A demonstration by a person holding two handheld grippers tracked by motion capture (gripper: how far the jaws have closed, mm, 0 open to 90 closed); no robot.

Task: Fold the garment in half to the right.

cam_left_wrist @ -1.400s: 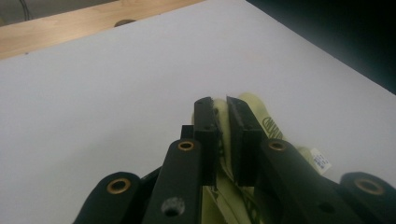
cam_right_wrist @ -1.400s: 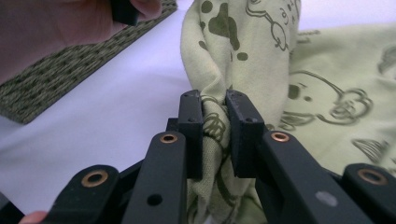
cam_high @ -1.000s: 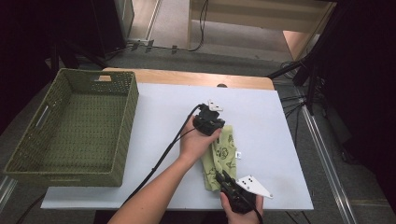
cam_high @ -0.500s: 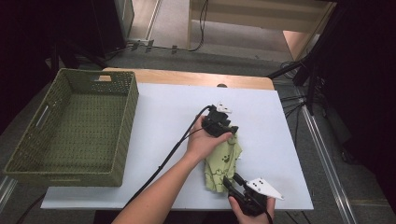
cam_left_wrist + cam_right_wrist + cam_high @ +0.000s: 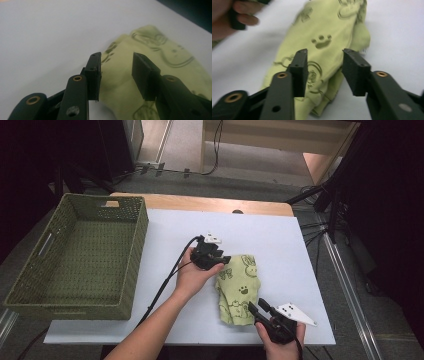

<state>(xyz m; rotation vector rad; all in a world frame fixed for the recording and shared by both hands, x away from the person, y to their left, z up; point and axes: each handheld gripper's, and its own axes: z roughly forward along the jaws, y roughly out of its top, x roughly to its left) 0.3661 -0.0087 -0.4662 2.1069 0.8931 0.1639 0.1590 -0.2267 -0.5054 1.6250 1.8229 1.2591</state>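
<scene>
Basket: one, green, on the desk's left side, well apart from your hands.
Left gripper: spread, jaws just closing in, astride the cloth's upper left edge, not yet pinching.
Cloth: one, folded, mid-desk between both grippers.
Right gripper: spread, also narrowing, at the near edge, pads clear.

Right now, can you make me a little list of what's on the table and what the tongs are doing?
table: white top
cloth: light green, printed with animal faces and a paw, folded, lying flat
basket: green woven, nothing in it, at the table's left
left tongs: open, at the cloth's far left corner, jaws apart, not pinching it, just closing a bit
right tongs: open, at the cloth's near end, cloth beyond the jaws, not pinched, just closing a bit
</scene>
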